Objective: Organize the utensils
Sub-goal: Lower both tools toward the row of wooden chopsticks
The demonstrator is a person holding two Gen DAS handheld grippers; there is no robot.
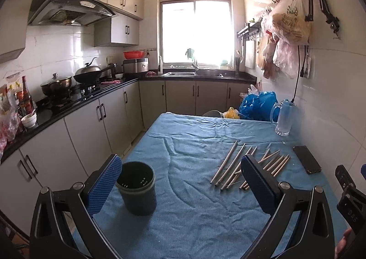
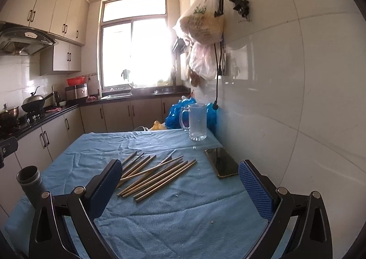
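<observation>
Hovering above the near edge of the blue-clothed surface, my left gripper has its jaws spread wide and holds nothing; my right gripper is likewise spread and empty. Chopsticks lie scattered in a loose pile toward the right side. A dark cylindrical holder stands upright near the left edge. Along the right edge lies a phone, and a glass mug stands at the far right corner.
</observation>
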